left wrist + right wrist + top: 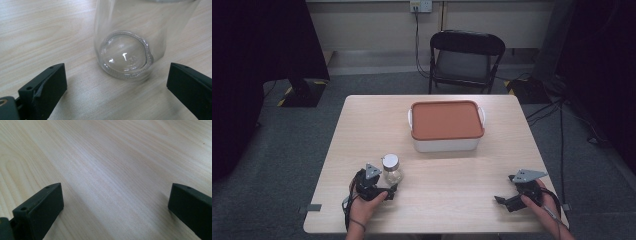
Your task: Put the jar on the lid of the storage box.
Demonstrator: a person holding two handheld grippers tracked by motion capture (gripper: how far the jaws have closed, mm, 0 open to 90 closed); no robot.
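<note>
A small clear glass jar [391,170] with a silver lid stands upright on the wooden table [452,175], near the front left. My left gripper [387,189] sits just in front of it, open. In the left gripper view the jar [127,47] stands a little ahead of the two black jaws, which are spread wide and do not touch it. Near the front right edge my right gripper [502,201] rests low over bare wood, also open. The right gripper view has nothing between its spread jaws.
A white box [447,144] with an orange-brown lid [446,119] stands at the table's middle back. A black folding chair [464,57] is behind the table. Dark curtains hang on both sides, and cables run over the floor at the right.
</note>
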